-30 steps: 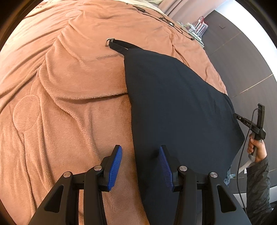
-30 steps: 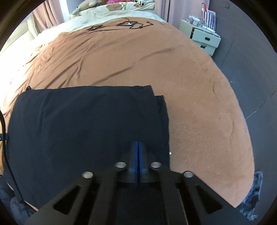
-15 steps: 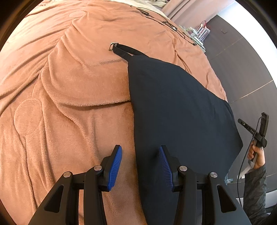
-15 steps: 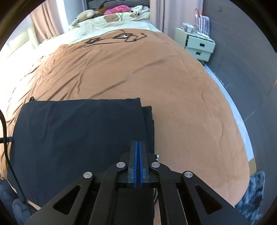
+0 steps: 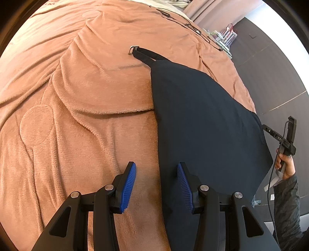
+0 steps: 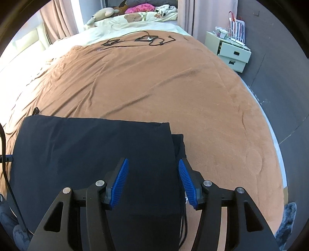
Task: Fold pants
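Observation:
Black pants (image 5: 202, 123) lie folded flat on a brown blanket (image 5: 87, 100), with a strap and metal buckle (image 5: 133, 49) sticking out at the far end. My left gripper (image 5: 156, 168) is open above the pants' left edge, nothing between its blue pads. In the right wrist view the pants (image 6: 92, 150) form a dark rectangle with a lower layer showing at the right edge. My right gripper (image 6: 152, 166) hovers over that right edge, its jaws opening, and the pads do not press on the cloth. The right gripper's body and the hand on it (image 5: 285, 166) show at the left view's right edge.
Black cables (image 6: 139, 40) lie on the blanket's far end. Cream bedding with stuffed toys (image 6: 135, 11) is beyond them. A pale drawer unit (image 6: 229, 52) stands at the right by a dark wall. The bed's edge falls to the floor on the right.
My right gripper's jaws, shut together on the pants' edge a second ago, have come apart and let the cloth go. It has pulled back slightly. The left gripper has kept still and open.

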{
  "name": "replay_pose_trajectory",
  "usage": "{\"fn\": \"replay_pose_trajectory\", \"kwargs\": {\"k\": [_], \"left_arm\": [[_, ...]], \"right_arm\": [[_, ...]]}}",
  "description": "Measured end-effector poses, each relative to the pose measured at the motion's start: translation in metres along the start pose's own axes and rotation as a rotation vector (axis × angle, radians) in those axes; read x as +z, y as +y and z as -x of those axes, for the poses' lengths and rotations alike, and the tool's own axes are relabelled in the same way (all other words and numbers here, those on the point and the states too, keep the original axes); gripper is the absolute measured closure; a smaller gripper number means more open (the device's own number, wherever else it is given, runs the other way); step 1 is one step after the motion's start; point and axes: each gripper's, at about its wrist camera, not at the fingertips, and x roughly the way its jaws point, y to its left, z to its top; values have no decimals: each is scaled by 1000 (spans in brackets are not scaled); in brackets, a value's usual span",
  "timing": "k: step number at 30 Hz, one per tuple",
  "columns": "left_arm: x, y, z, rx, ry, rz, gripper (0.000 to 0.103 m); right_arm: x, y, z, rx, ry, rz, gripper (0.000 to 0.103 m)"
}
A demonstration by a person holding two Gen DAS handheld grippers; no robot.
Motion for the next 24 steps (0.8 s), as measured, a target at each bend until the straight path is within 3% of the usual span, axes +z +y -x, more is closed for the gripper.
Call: {"fn": "replay_pose_trajectory", "kwargs": {"k": [5,12,24], "left_arm": [[-1,0,-1,-1,1,3,56],[3,-3,-4,-11,0,1,56],[8,-4,-3,-44,-20,5,56]], "right_arm": [[5,-5,-13,8,39,-9,66],[9,-14,-14,20,63,-25,101],[-3,-18,6,-41,30,-90,102]]}}
